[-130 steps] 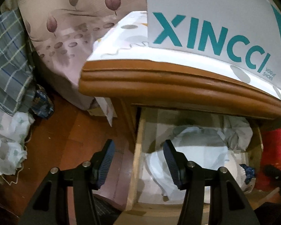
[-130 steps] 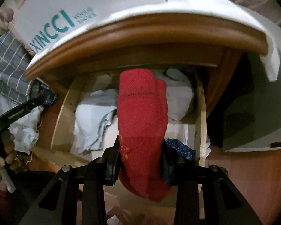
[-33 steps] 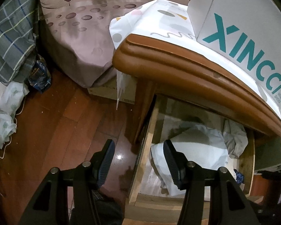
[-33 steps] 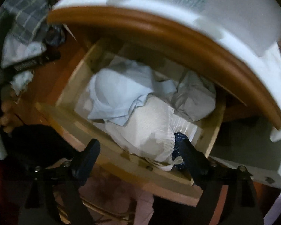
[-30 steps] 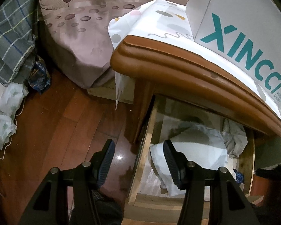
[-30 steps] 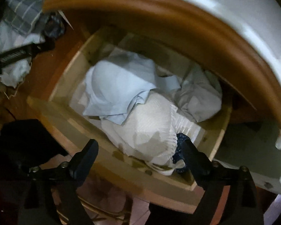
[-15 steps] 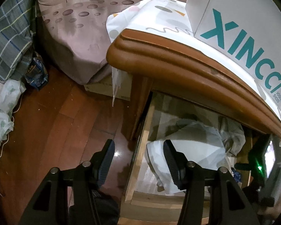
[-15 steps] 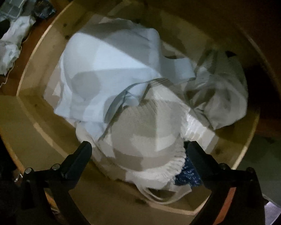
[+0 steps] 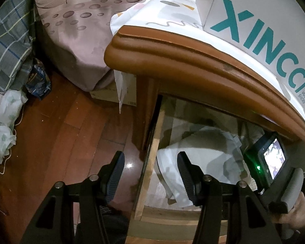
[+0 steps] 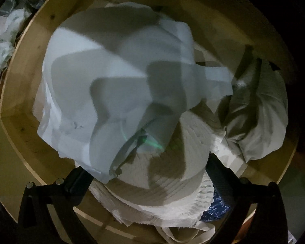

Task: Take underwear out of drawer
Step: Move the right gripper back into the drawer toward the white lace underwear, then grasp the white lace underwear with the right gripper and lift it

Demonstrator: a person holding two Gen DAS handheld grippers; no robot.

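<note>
The open wooden drawer [image 10: 16,93] holds a heap of underwear. A pale blue garment [image 10: 116,77] lies on top, a cream ribbed one [image 10: 168,179] under it, a grey one [image 10: 258,109] at the right and a dark blue patterned piece [image 10: 215,205] at the front. My right gripper [image 10: 148,174] points straight down into the drawer, jaws wide, straddling the cream garment without pinching it. My left gripper [image 9: 150,174] hovers open and empty over the drawer's left wall [image 9: 152,162]. The right gripper's camera body [image 9: 264,162] shows in the left wrist view, above the pale garment [image 9: 203,152].
The nightstand top [image 9: 183,61] overhangs the drawer and carries a white XINCCI shoe box [image 9: 264,30]. A bed with a leaf-print sheet [image 9: 81,20] stands to the left. Plaid cloth [image 9: 8,40] and white cloth [image 9: 2,122] lie by the wooden floor [image 9: 61,132].
My right gripper, which held a red garment seconds ago, has sunk empty into the drawer with its jaws spreading wider. It now appears in the left wrist view. The left gripper stayed put.
</note>
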